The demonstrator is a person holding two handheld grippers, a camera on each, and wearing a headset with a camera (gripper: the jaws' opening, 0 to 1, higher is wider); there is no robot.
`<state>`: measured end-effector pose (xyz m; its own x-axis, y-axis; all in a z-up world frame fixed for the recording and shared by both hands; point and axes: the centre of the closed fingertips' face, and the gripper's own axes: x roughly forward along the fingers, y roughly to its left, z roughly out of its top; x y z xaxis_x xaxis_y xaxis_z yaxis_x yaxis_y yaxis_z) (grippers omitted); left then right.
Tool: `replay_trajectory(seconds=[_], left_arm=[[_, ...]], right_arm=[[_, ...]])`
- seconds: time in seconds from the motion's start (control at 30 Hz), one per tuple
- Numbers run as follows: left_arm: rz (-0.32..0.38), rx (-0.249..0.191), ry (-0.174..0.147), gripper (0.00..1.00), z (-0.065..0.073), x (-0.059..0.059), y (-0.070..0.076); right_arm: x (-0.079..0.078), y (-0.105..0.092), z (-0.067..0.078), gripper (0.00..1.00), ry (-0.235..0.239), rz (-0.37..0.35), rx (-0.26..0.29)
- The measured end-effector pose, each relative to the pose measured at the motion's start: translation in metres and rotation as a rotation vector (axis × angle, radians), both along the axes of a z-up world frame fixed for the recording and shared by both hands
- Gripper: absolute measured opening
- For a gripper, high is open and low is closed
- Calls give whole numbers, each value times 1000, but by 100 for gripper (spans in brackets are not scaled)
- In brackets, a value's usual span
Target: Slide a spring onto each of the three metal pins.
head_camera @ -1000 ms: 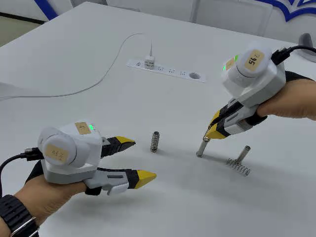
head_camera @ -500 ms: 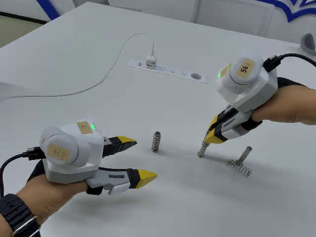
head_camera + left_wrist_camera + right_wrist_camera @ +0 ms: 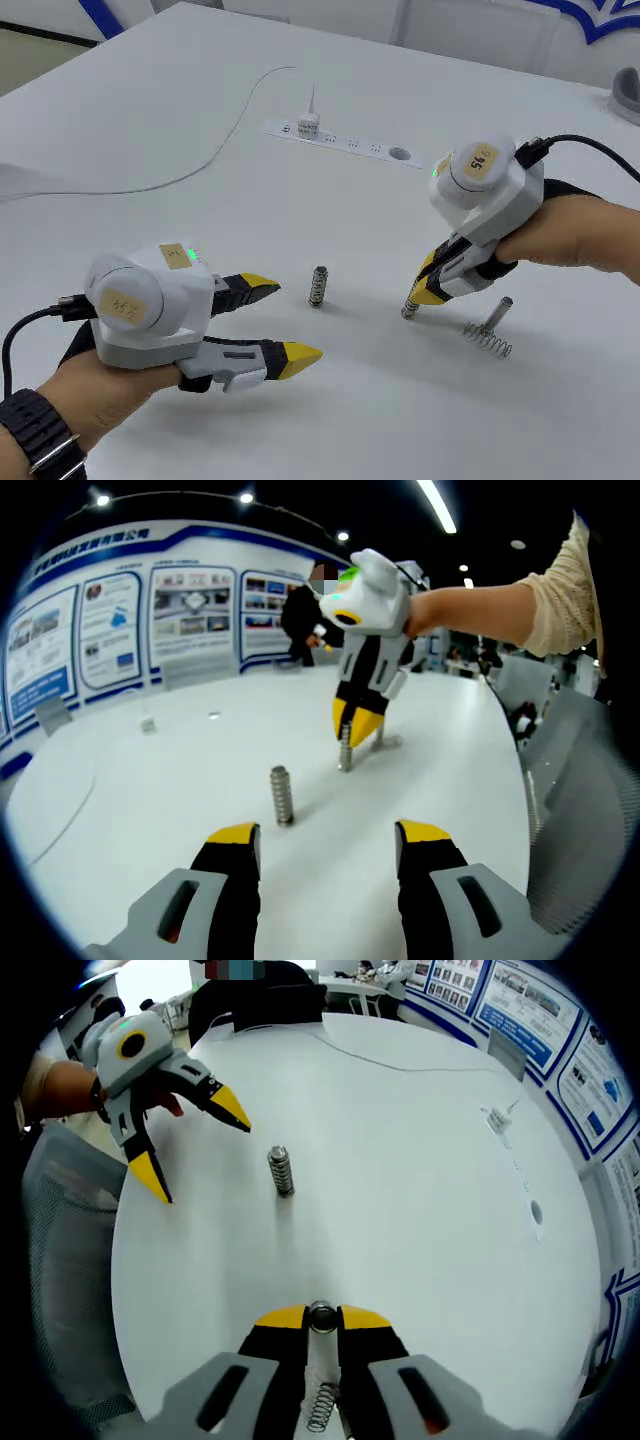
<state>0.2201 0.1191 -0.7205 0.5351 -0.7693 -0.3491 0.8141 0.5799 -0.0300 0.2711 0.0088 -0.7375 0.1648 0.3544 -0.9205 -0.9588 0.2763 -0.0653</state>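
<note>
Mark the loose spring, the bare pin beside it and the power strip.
loose spring [image 3: 487, 339], head view, middle coils.
bare pin [image 3: 497, 313], head view, mid-shaft.
power strip [image 3: 350, 145], head view, top face.

Bench [image 3: 150, 130]: we log plain white.
Left gripper [image 3: 292, 320]: white body, tan label, black fingers [image 3: 298, 357] tipped yellow.
Right gripper [image 3: 420, 298]: same white, black, yellow; green light.
Springs [image 3: 487, 339], pins [image 3: 497, 312]: we read bare grey metal.
Power strip [image 3: 340, 143]: white.
Wrist strap [image 3: 40, 432]: black.
</note>
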Motion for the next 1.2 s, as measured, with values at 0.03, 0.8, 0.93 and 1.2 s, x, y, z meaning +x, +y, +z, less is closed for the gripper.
replay_trajectory(seconds=[0.03,0.8,0.93,1.2], left_arm=[[1,0,-1,55,0,0,0],[3,-3,-7,56,4,2,-1],[6,-4,-7,57,4,2,0],[3,-5,-7,57,5,2,-2]], right_arm=[[0,0,-1,12,1,-1,0],[-1,-5,-2,17,-19,-8,15],[-3,-11,5,17,-34,-22,24],[-13,-20,17,17,-61,-46,45]])
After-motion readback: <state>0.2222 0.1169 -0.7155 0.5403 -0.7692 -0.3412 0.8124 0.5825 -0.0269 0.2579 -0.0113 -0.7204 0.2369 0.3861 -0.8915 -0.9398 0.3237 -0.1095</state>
